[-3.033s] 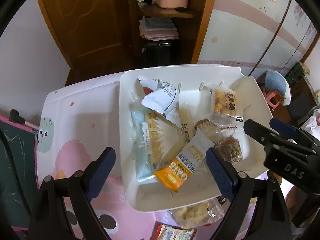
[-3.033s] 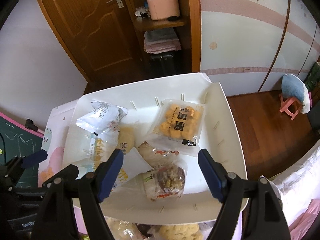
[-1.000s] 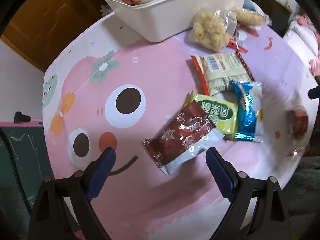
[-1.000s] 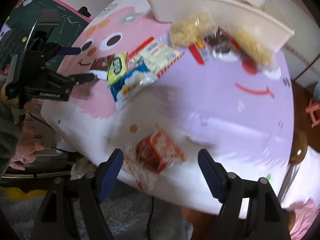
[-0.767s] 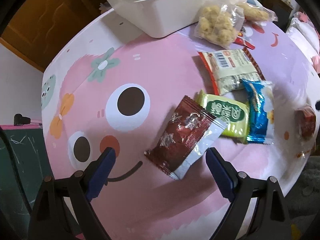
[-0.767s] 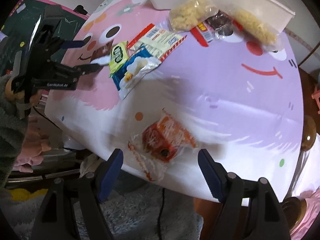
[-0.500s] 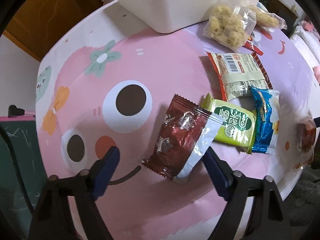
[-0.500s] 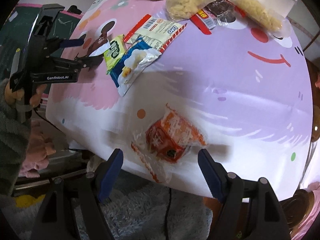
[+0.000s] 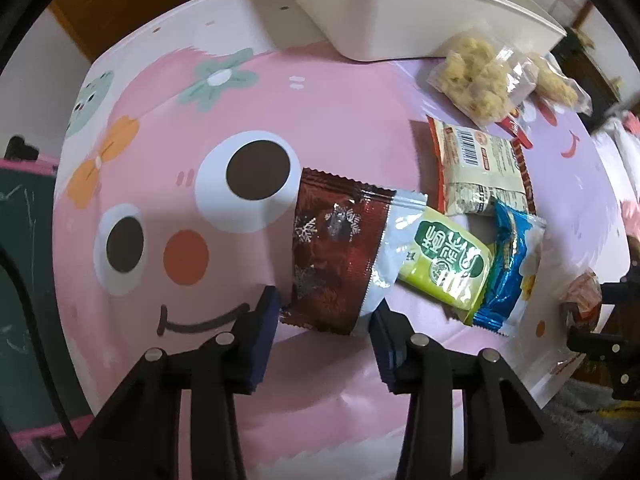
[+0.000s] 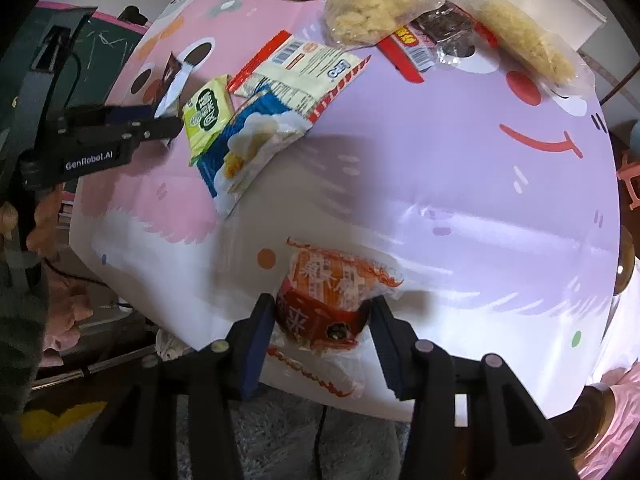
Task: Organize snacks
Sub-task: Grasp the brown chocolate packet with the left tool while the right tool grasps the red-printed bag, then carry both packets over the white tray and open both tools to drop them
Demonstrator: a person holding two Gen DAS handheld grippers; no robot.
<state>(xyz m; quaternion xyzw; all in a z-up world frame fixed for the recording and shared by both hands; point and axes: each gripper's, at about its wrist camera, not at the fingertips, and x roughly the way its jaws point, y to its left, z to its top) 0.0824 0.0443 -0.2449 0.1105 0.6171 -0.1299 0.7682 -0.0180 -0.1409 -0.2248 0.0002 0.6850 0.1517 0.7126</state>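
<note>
My left gripper (image 9: 325, 318) is closed in around the near end of a dark red and silver snack packet (image 9: 338, 254), its pads touching both edges. My right gripper (image 10: 322, 322) is closed in on a red and orange snack packet (image 10: 334, 300) at the table's near edge. Beside the dark red packet lie a green packet (image 9: 446, 258), a blue packet (image 9: 512, 268) and a white and red packet (image 9: 482, 172). The white bin (image 9: 404, 12) stands at the far side with snacks in it. The left gripper also shows in the right wrist view (image 10: 160, 122).
Two clear bags of yellow puffed snacks (image 9: 478, 78) (image 10: 528, 42) and a red wrapper with a dark cake (image 10: 430, 38) lie by the bin. The table edge (image 10: 192, 344) is close below the right gripper. A dark chalkboard (image 9: 24, 264) stands at the left.
Both grippers left the bin and came down to the table's near side. In the last half second each narrowed its fingers from wide open onto a packet.
</note>
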